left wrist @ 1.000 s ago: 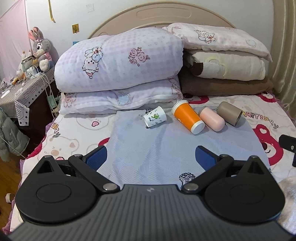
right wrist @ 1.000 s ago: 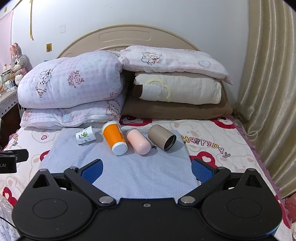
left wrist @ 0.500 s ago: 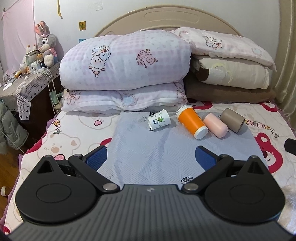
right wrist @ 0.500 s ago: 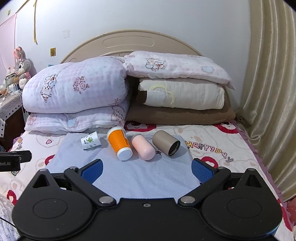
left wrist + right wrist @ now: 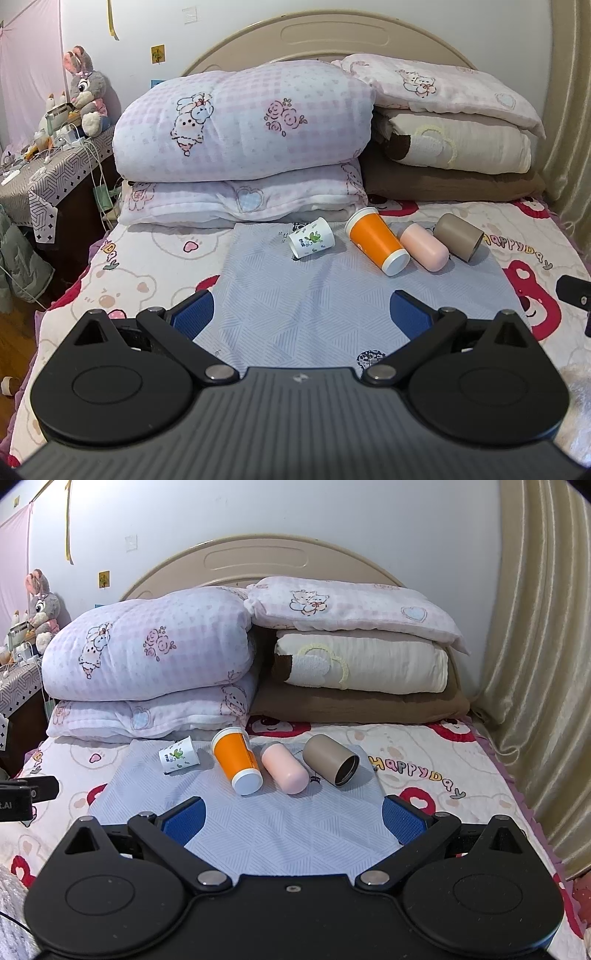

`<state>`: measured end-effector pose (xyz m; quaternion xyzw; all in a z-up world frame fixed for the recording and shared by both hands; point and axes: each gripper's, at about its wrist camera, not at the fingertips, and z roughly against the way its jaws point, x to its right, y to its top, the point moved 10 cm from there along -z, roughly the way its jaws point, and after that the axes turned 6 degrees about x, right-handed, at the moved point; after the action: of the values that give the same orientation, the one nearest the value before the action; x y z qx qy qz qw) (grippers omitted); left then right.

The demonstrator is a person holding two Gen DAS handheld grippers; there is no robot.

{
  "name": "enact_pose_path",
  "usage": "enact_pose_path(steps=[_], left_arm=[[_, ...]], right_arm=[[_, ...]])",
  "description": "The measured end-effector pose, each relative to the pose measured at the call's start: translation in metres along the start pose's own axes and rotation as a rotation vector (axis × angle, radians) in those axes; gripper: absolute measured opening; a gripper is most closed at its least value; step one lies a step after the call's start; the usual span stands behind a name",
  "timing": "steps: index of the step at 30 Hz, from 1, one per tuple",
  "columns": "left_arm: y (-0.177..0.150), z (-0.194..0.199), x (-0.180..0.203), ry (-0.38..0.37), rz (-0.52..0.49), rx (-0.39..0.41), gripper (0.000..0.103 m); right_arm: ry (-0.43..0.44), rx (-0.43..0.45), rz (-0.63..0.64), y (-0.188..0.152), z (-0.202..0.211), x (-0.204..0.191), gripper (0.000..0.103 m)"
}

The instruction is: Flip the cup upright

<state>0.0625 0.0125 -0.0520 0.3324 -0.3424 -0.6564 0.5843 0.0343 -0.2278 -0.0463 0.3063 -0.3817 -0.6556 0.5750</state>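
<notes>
Both the left tool and right tool are wide open and hold nothing, so reach slowly for one lying cup, like the brown cup, and squeeze its side gently.

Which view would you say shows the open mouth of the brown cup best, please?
The right wrist view: the brown cup turns its dark open mouth toward the camera. In the left wrist view it shows mostly its side, the opening barely visible.

Both wrist views low over the bed, facing the headboard, cups shared.
</notes>
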Motion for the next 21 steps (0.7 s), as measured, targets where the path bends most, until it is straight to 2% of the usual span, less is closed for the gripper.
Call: enact_pose_path(steps=[15, 21], left_arm=[[-0.007, -0.002, -0.002, 0.002, -0.006, -0.015, 0.103], [-0.001, -0.009, 0.006, -0.026, -0.007, -0.037, 0.103]], right_arm=[[0.004, -0.007, 0.001, -0.003, -0.004, 0.001, 0.103], [0.008, -0.022, 0.015, -0.005, -0.009, -0.001, 0.103]])
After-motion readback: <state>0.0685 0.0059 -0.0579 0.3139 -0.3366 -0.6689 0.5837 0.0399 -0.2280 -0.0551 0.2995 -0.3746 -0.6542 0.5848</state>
